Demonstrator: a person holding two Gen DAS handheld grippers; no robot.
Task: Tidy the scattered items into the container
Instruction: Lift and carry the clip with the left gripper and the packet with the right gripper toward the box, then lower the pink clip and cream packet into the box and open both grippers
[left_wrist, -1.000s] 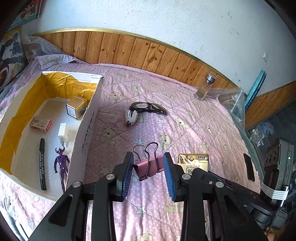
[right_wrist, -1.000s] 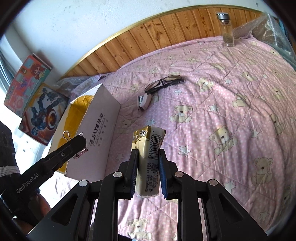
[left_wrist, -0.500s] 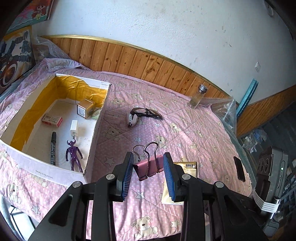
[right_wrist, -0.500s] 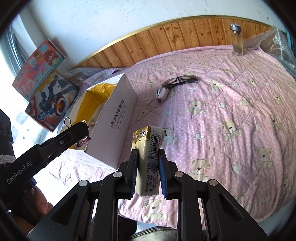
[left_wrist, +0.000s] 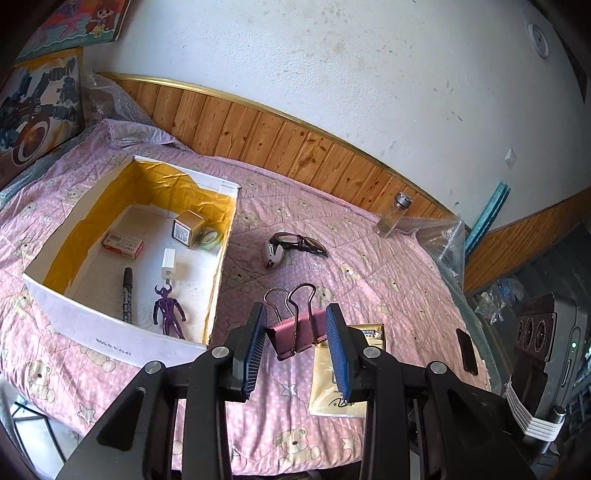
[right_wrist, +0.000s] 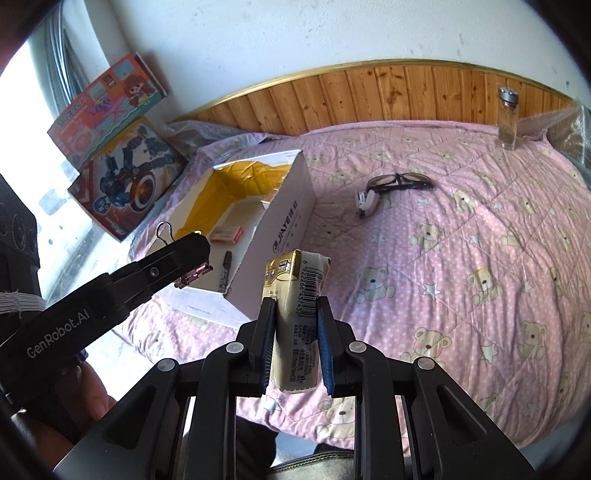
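Both grippers have risen since a second ago, so the white cardboard box with yellow lining now sits farther below. The left gripper clamps one pink metal binder clip in the air. The right gripper squeezes one gold foil sachet, barcode up. One pair of dark glasses and one small stapler lie touching on the pink bear-print quilt.
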